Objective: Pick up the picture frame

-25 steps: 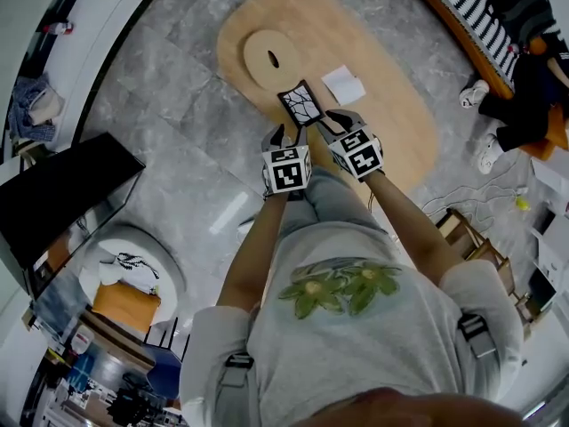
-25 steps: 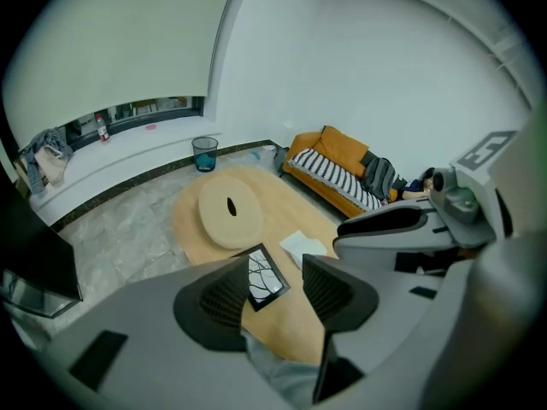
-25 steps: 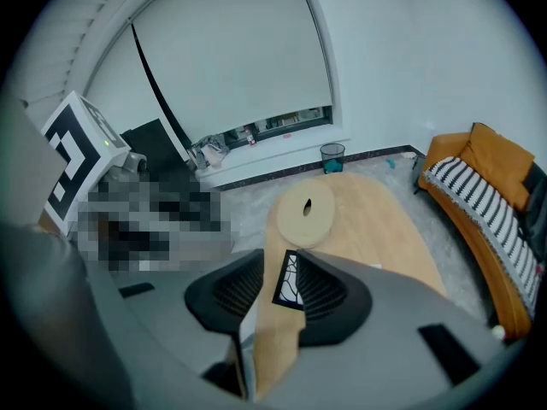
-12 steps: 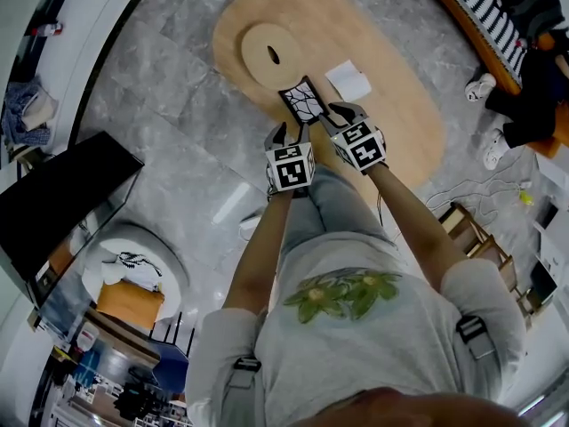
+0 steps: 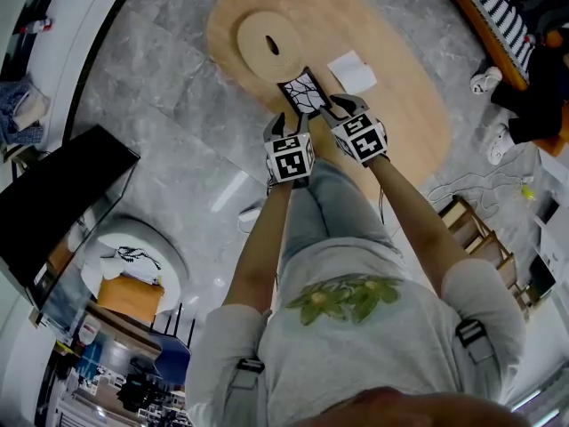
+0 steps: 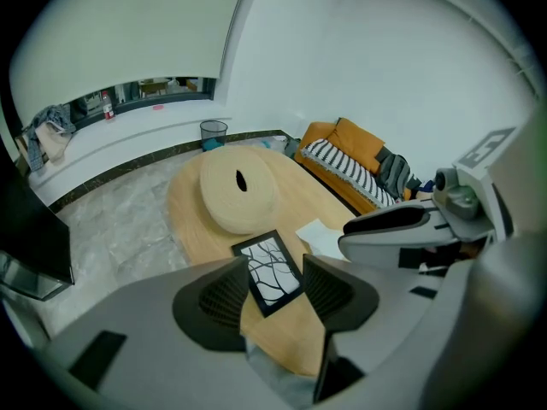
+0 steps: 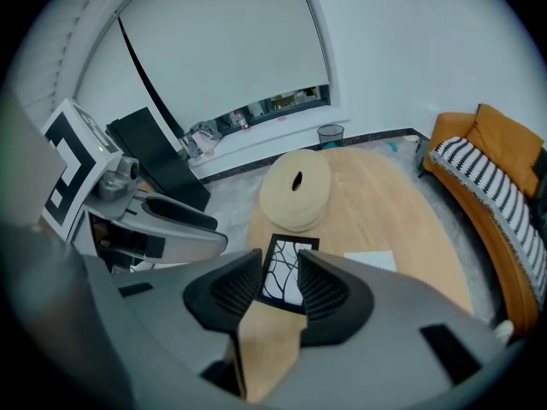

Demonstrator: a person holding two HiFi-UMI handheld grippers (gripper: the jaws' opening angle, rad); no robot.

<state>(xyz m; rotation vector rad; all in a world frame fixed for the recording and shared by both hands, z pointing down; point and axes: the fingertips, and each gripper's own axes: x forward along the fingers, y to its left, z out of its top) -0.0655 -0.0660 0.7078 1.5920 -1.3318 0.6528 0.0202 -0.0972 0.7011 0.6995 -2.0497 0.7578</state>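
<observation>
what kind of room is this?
Probably a living room or lounge: an orange sofa with a striped throw, an oval wooden table, and a dark flat screen, likely a TV, on a grey tiled floor.

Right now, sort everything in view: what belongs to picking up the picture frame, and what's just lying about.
Job: picture frame; oval wooden table it lies on.
Lying about: round disc with a hole; white paper sheet; striped sofa; waste bin.
</observation>
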